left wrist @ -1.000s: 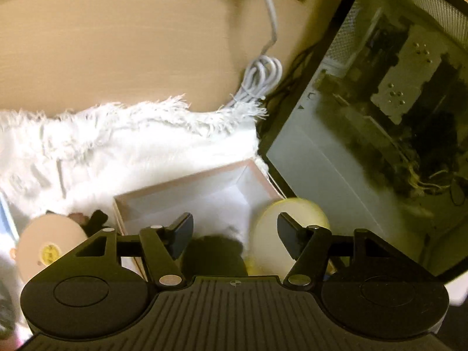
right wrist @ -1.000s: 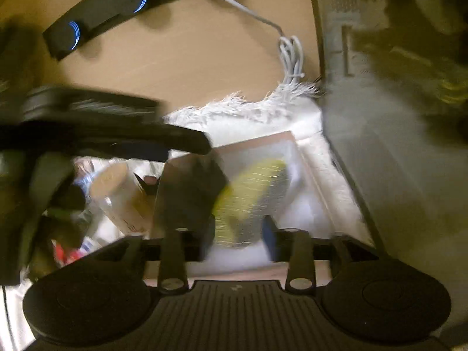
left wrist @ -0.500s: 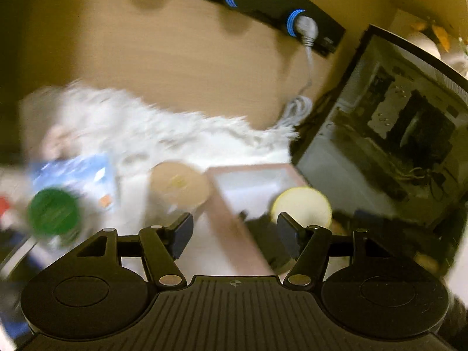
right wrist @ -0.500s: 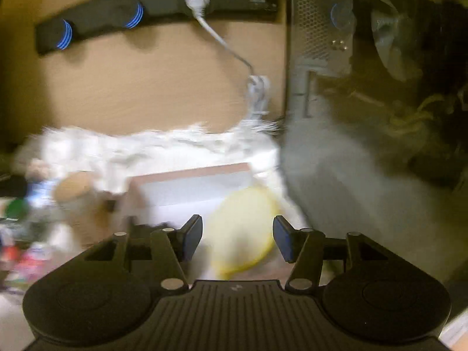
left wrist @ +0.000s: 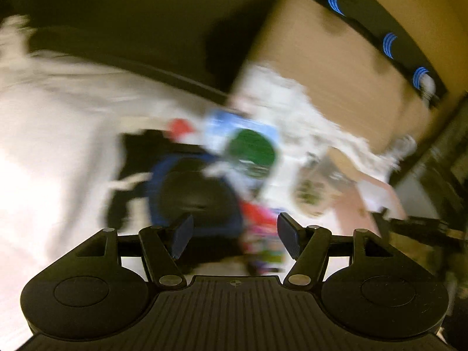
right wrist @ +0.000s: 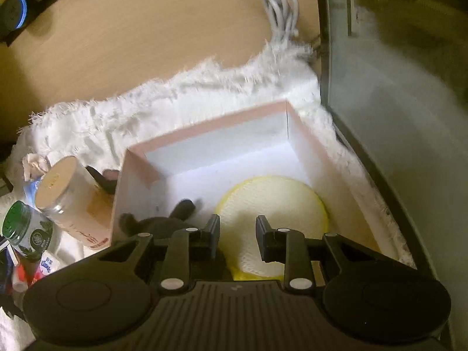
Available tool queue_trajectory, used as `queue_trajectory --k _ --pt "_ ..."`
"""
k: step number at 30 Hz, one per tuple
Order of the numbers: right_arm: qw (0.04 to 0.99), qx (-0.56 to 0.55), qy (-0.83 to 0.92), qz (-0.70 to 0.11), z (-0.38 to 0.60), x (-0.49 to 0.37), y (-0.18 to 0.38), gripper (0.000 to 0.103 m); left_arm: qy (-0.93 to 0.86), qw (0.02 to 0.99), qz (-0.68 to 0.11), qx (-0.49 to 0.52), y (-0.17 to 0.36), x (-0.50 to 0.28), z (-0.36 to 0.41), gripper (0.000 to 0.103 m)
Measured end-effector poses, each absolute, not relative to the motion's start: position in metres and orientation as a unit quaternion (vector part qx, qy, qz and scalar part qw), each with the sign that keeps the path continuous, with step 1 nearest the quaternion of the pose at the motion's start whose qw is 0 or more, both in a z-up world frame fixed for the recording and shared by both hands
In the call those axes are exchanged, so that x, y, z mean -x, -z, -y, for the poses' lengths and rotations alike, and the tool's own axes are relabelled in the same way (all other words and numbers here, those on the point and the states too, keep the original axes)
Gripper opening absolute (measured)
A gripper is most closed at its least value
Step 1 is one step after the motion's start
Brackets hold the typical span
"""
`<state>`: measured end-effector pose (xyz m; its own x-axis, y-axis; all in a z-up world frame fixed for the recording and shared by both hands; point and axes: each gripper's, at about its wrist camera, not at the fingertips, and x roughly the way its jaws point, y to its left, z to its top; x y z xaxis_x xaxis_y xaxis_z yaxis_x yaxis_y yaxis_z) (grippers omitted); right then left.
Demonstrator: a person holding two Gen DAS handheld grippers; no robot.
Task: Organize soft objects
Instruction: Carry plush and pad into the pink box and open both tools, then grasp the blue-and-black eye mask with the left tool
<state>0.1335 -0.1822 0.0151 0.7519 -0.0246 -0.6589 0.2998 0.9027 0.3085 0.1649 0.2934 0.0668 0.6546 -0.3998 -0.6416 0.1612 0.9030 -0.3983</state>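
Right gripper [right wrist: 237, 235] fingers parted, nothing between pads, hanging over pink box [right wrist: 204, 130] on white fluffy rug [right wrist: 122, 114]. Box holds yellow round sponge [right wrist: 272, 204] at its 4 o'clock corner, dark plush toy [right wrist: 163, 219] at its 7 o'clock. Outside box at 9 o'clock: beige-lidded tub [right wrist: 63, 196] tipped on side, green-lidded jar [right wrist: 25, 228] beyond it. Coiled white cable [right wrist: 282, 8] at 12 o'clock on wooden floor. Left gripper [left wrist: 235, 238] spread wide, empty; its view heavily blurred, green lid [left wrist: 251, 149] and dark blue-rimmed object [left wrist: 193, 196] just discernible ahead
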Motion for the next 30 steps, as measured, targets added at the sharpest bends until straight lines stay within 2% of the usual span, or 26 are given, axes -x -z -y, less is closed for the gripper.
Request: queue_trajectory --k 2,4,7,12,14,16,19,24,30 --pt "0.923 -0.182 0.097 -0.325 0.171 -0.126 -0.026 0.068 0.118 0.902 -0.379 0.171 -0.063 -0.161 -0.314 0.068" --pt "0.936 -0.159 0.103 -0.297 0.159 -0.115 -0.04 0.077 0.077 0.905 -0.37 0.195 -0.062 -0.159 -0.335 0.068" --pt "0.954 -0.12 0.09 -0.26 0.136 -0.095 -0.059 0.084 0.052 0.905 -0.363 0.216 -0.059 -0.159 -0.354 0.068" --pt "0.964 -0.058 0.039 -0.257 0.088 -0.072 -0.06 0.084 0.106 0.904 -0.365 0.197 -0.06 -0.159 -0.343 0.068" --pt "0.96 -0.067 0.005 -0.272 0.073 -0.072 -0.052 0.084 0.125 0.903 -0.363 0.192 -0.062 -0.161 -0.333 0.068" --pt "0.95 -0.084 -0.026 -0.299 0.061 -0.073 -0.04 0.089 0.125 0.903 -0.364 0.191 -0.064 -0.165 -0.323 0.068" --pt "0.956 -0.065 -0.014 -0.285 0.04 -0.064 -0.027 0.092 0.106 0.906 -0.368 0.181 -0.063 -0.174 -0.31 0.068" --pt "0.949 -0.065 -0.048 -0.306 0.029 -0.062 -0.013 0.092 0.121 0.904 -0.389 0.131 -0.056 -0.192 -0.285 0.068" --pt "0.929 -0.083 -0.072 -0.352 0.023 -0.065 0.008 0.092 0.102 0.91 -0.398 0.057 -0.049 -0.206 -0.269 0.076"
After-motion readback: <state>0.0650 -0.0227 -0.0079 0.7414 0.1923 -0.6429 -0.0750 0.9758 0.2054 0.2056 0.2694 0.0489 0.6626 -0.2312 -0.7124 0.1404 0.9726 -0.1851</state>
